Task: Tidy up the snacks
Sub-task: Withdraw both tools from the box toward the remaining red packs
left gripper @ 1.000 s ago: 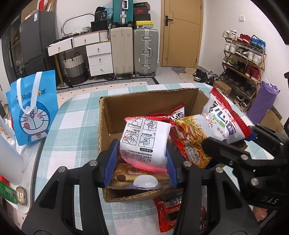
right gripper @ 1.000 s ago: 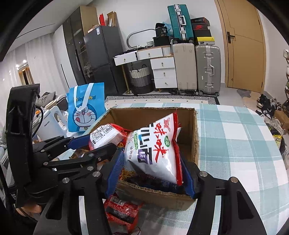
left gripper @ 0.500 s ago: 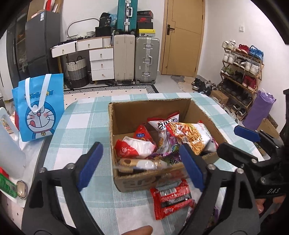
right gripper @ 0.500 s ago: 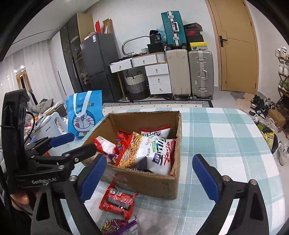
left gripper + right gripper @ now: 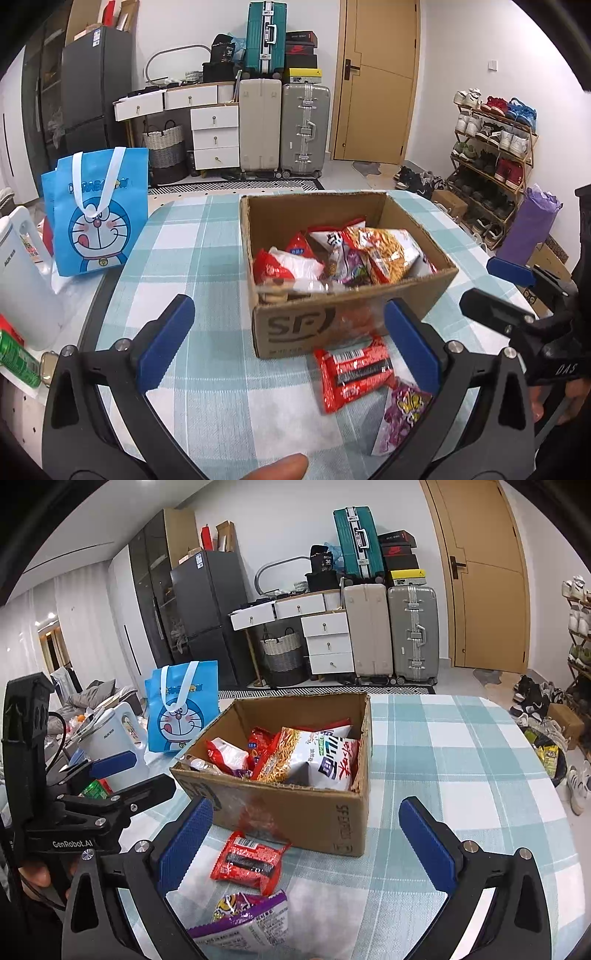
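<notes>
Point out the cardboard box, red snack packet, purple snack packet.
cardboard box [image 5: 295, 812]: right wrist view, front wall.
red snack packet [image 5: 249, 864]: right wrist view, wrapper middle.
purple snack packet [image 5: 404, 410]: left wrist view, printed face.

Brown box [image 5: 332, 325], red packet [image 5: 352, 373] — teal-and-white checked tablecloth [image 5: 207, 258].

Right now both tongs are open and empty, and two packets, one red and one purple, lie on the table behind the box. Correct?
Wrong only on place: the red packet and purple packet lie in front of the box, on the near side. The right wrist view shows it.
</notes>
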Action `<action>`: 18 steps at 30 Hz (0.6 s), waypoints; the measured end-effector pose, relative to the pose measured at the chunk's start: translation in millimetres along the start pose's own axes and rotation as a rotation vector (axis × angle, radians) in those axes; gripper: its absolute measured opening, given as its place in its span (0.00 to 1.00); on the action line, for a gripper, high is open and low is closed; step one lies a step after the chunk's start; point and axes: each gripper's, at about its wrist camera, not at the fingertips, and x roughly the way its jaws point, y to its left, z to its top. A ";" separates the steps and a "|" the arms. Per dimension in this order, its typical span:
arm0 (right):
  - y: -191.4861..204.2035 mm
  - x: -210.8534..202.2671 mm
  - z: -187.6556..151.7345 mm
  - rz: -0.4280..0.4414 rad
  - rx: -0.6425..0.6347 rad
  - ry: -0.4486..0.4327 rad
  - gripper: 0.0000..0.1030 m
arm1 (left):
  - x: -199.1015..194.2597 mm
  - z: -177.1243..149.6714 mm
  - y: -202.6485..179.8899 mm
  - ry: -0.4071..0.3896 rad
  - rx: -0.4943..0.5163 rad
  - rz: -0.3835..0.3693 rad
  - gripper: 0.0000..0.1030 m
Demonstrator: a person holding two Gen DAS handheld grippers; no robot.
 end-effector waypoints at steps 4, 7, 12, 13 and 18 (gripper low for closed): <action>1.9 -7.2 -8.8 0.001 -0.003 -0.002 0.99 | -8.8 -13.7 -4.3 -0.010 0.024 0.010 0.99; 3.0 -9.0 -14.9 0.009 -0.001 0.008 0.99 | -12.8 -22.5 -5.9 -0.009 0.031 0.011 0.99; 4.9 -9.8 -28.6 0.007 -0.013 0.028 0.99 | -20.8 -32.3 -6.9 -0.015 0.037 0.007 0.99; 4.4 -9.9 -31.3 0.008 -0.013 0.032 0.99 | -22.6 -36.1 -6.1 -0.016 0.034 0.005 0.99; 3.9 -10.5 -42.8 0.009 -0.015 0.050 0.99 | -23.3 -47.9 -2.1 -0.002 0.029 -0.008 0.99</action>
